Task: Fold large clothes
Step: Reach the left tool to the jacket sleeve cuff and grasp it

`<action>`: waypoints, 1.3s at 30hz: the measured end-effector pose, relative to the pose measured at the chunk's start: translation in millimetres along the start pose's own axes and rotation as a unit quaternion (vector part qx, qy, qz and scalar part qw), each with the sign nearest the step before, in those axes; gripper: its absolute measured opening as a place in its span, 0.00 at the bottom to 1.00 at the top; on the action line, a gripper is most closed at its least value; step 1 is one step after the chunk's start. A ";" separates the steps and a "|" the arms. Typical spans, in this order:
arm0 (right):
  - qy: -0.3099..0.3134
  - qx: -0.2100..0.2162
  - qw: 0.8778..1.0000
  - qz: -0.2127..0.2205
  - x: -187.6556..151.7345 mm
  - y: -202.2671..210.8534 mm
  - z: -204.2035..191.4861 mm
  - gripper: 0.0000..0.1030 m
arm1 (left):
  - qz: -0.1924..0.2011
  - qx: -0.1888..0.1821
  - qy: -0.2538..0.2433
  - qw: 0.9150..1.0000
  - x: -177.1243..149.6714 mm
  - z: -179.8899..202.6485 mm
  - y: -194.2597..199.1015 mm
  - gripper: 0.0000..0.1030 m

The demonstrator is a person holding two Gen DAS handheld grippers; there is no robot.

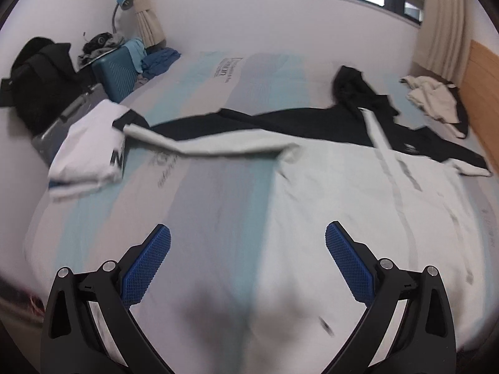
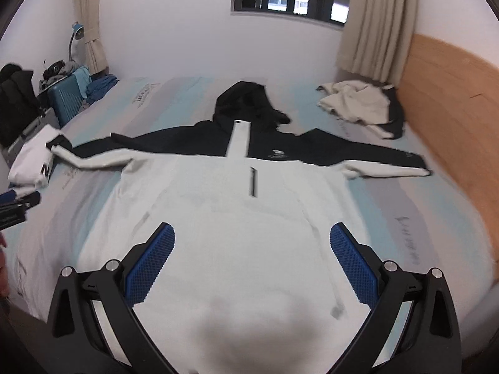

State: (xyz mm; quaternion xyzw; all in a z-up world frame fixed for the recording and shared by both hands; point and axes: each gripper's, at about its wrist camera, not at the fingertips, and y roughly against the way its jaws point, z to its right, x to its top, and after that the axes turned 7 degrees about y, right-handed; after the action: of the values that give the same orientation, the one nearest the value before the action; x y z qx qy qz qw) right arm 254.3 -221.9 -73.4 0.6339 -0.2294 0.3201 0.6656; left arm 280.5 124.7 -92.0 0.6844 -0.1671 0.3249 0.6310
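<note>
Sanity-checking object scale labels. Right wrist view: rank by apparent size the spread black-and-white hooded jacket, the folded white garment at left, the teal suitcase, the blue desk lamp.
1. Black-and-white hooded jacket, by far the largest.
2. Folded white garment and teal suitcase: look similar; suitcase is farther and partly hidden, so unranked.
3. Blue desk lamp, smallest.

Bare mattress [image 2: 386,205] along the right edge and near-left corner is passable. Spread jacket [image 2: 237,218] fills the middle; folded white garment [image 2: 31,159] blocks the left edge, cream clothes [image 2: 355,103] the far-right corner.
</note>
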 end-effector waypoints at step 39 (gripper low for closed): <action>0.049 0.015 0.992 -0.119 157.6 -318.3 -15.7 0.93 | -0.060 0.232 0.213 0.947 184.3 -218.3 -335.4 0.94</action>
State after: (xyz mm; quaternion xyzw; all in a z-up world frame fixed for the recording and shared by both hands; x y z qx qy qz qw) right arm 589.6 -182.3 -184.6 0.6506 -0.1147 0.2724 0.6995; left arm 578.8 419.9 -226.1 0.7353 0.0931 0.4545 0.4940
